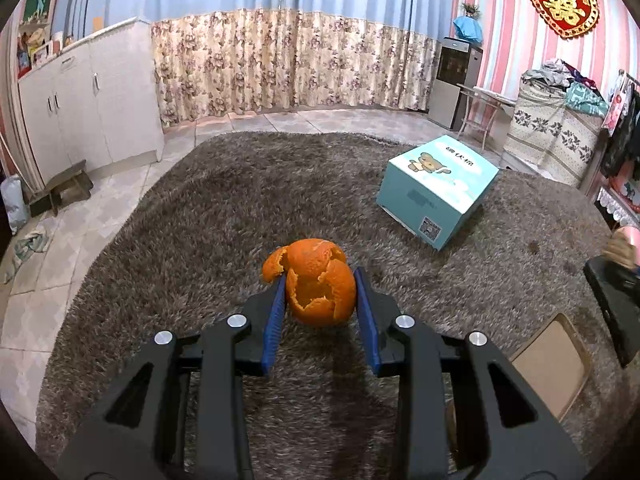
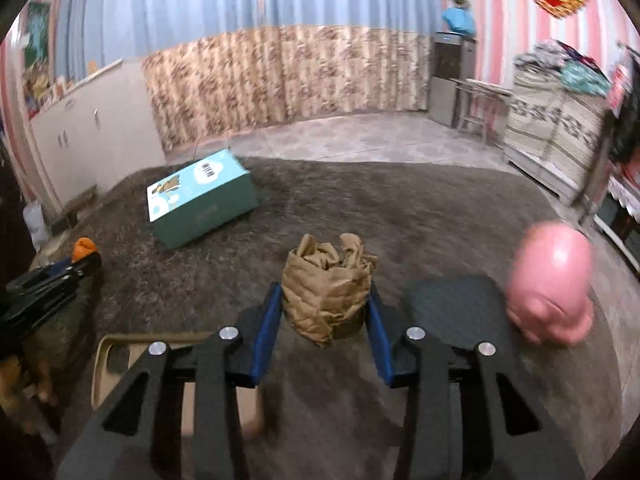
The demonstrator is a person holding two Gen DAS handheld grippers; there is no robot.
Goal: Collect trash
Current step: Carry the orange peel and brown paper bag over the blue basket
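Above a shaggy grey rug [image 1: 208,208], the left tongs [image 1: 320,292] grip an orange peel [image 1: 316,284] while the right tongs [image 2: 326,304] clamp crumpled brown paper [image 2: 326,292]; a tan tray [image 2: 108,376] lies below, between both hands.

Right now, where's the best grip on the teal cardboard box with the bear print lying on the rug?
Take the teal cardboard box with the bear print across its narrow width, at the near end with the QR code, coming from above. It lies flat on the grey shaggy rug, and its long side looks too wide for a claw. Both claws are already full.
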